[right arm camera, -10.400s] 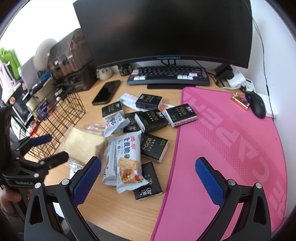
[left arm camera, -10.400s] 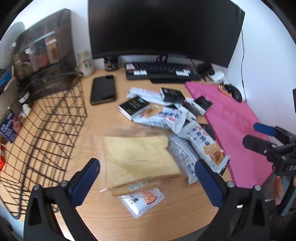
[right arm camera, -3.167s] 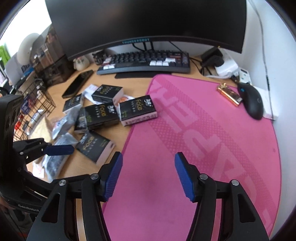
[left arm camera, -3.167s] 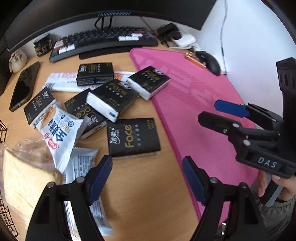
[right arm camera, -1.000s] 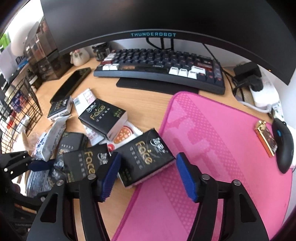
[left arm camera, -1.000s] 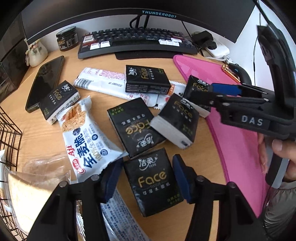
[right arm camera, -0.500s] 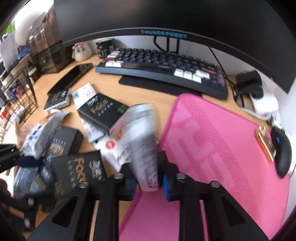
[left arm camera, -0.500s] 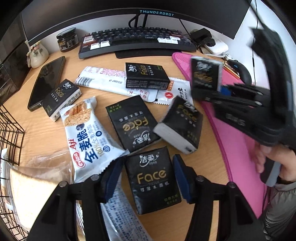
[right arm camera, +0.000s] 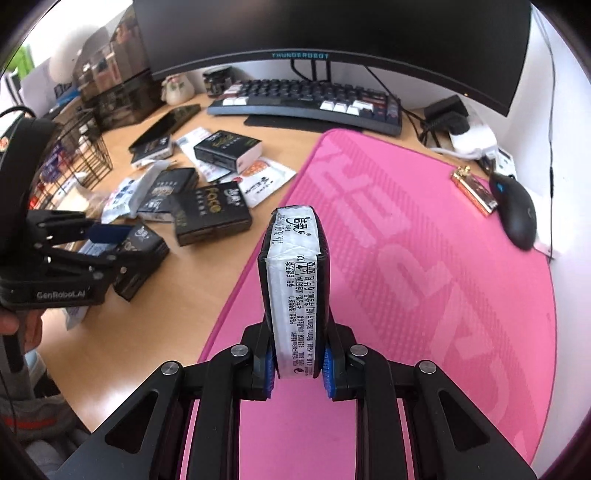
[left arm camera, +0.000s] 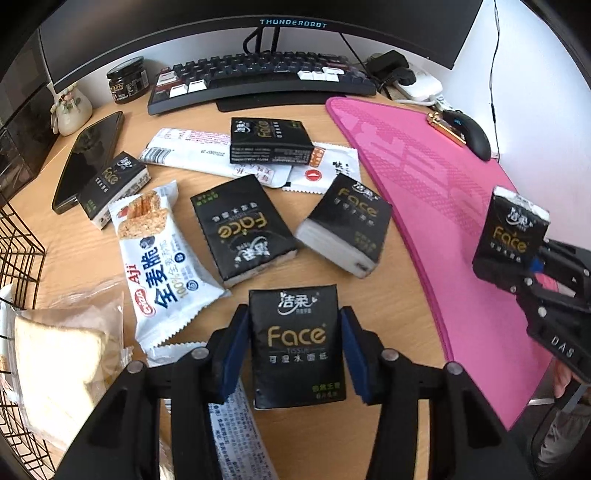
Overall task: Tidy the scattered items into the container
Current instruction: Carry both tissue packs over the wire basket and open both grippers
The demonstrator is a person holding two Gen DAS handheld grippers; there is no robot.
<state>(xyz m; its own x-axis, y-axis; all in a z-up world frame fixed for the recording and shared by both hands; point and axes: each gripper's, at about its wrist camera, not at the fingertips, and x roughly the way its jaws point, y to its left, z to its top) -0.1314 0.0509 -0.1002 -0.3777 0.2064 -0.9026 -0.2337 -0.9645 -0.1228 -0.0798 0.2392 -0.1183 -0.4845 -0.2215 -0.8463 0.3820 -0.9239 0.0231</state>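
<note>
Black, glossy tissue packs fill both tools: right tool [right arm camera: 297,373] clenches one [right arm camera: 293,288] edgewise above the pink mat [right arm camera: 424,295]; left tool [left arm camera: 293,354], just closing, brackets another [left arm camera: 297,347] on the worktop [left arm camera: 399,317]. Slick film may slip before reaching the wire basket [left arm camera: 20,251] far left.

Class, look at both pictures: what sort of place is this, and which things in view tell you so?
Most likely a home or office computer desk: a curved monitor, a keyboard and a mouse on a pink desk mat.
</note>
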